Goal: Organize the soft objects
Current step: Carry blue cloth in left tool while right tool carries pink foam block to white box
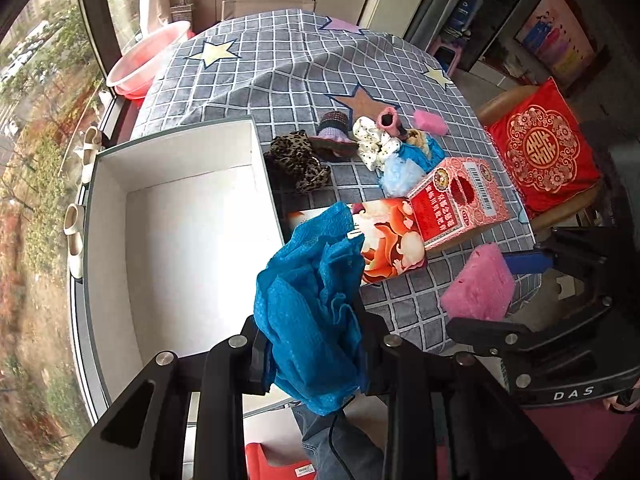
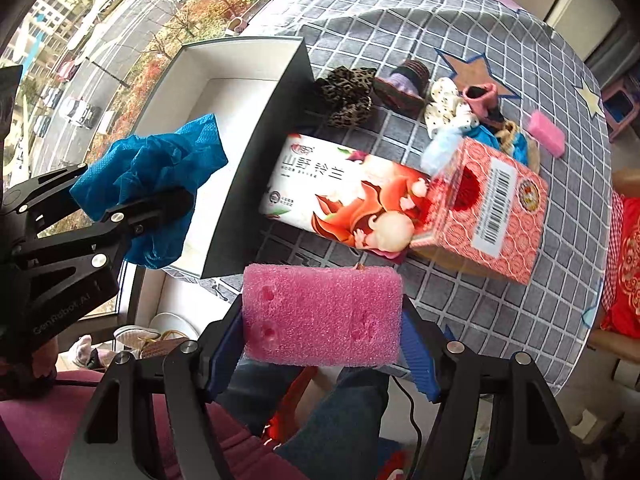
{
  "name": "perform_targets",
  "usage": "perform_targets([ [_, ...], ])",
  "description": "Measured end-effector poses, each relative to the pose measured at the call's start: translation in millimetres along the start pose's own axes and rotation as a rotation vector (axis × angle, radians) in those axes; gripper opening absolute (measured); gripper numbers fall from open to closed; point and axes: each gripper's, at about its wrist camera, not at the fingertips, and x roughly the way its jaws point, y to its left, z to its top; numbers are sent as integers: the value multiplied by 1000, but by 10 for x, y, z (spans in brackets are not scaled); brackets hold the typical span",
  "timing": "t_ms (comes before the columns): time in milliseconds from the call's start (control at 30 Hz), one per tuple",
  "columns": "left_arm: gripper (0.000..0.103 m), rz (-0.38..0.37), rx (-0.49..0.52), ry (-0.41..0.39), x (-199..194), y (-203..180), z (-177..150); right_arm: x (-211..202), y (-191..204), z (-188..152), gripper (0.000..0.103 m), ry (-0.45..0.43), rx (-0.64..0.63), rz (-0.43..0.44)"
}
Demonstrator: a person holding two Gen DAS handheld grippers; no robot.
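Note:
My left gripper [image 1: 312, 344] is shut on a crumpled blue cloth [image 1: 312, 304], held over the near edge of the open white box [image 1: 192, 248]. It also shows in the right wrist view [image 2: 152, 184], over the box [image 2: 224, 92]. My right gripper [image 2: 320, 320] is shut on a pink sponge [image 2: 322, 314], held above the table's near edge; that sponge shows in the left wrist view [image 1: 478, 284]. A pile of soft items lies on the checked tablecloth [image 1: 304, 72]: a leopard scrunchie [image 1: 298, 160], a purple knit piece [image 1: 334, 136], a dotted white scrunchie [image 1: 374, 144], a second pink sponge [image 1: 430, 122].
Two cartons lie between the box and the pile: a red patterned one [image 2: 488, 208] and a white one with a cartoon print [image 2: 344, 196]. A red cushion [image 1: 544, 148] sits on a chair at the right. A pink basin [image 1: 148, 56] stands at the far left.

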Motion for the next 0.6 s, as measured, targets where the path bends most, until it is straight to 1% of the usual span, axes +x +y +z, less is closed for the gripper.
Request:
perform_targets([
  [133, 32, 14, -39, -6, -7, 154, -33, 6, 114, 72, 71, 3, -28, -4],
  [267, 32, 5, -95, -7, -11, 306, -63, 20, 229, 130, 71, 11, -62, -8],
  [600, 32, 27, -165, -20, -49, 553, -161, 57, 414, 258, 71, 22, -112, -13],
])
